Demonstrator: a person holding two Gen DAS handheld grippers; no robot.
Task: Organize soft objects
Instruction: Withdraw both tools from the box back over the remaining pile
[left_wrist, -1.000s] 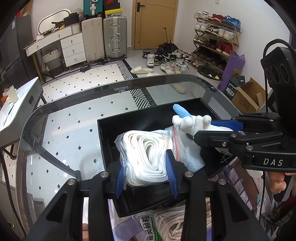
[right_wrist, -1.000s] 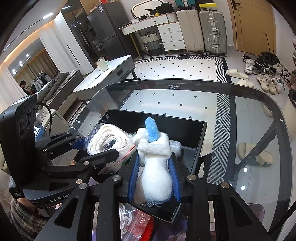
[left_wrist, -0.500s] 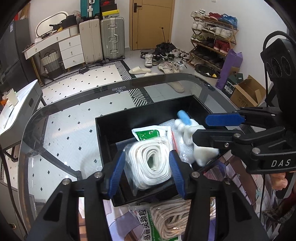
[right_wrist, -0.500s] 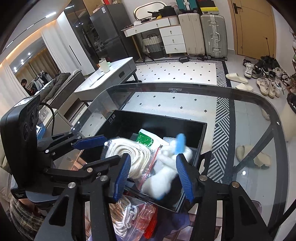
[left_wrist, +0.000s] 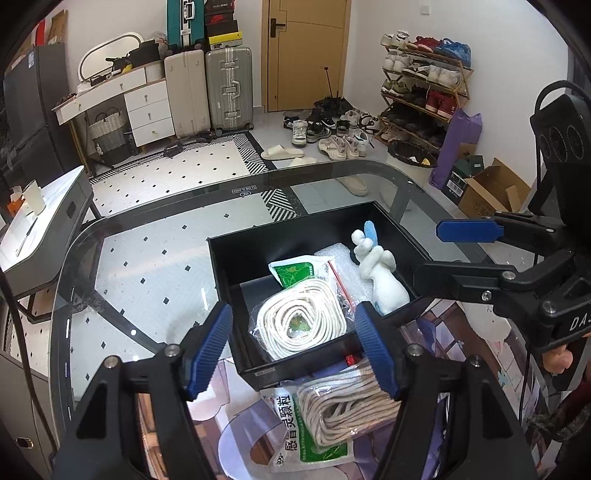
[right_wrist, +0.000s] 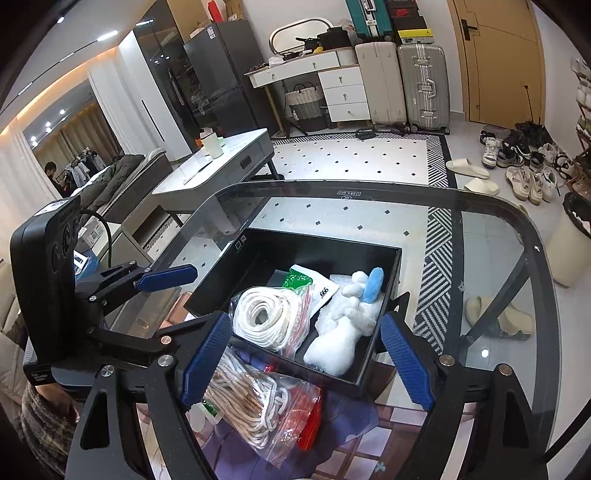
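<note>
A black box stands on the glass table. Inside it lie a clear bag of coiled white rope, a green-and-white packet and a white plush toy with a blue tuft. My left gripper hovers above the rope bag, jaws opening, nothing pressed between them. Over the plush toy my right gripper also has its jaws opening and touches nothing. Each gripper shows in the other's view, right and left.
In front of the box lie another bagged rope coil and a green-and-white packet on a printed mat. The table's curved glass edge runs behind the box. A cabinet, suitcases and shoes fill the room beyond.
Both grippers opened and drew back and up. The rope bag dropped from the left gripper and the plush toy from the right gripper, and both now lie in the black box.
</note>
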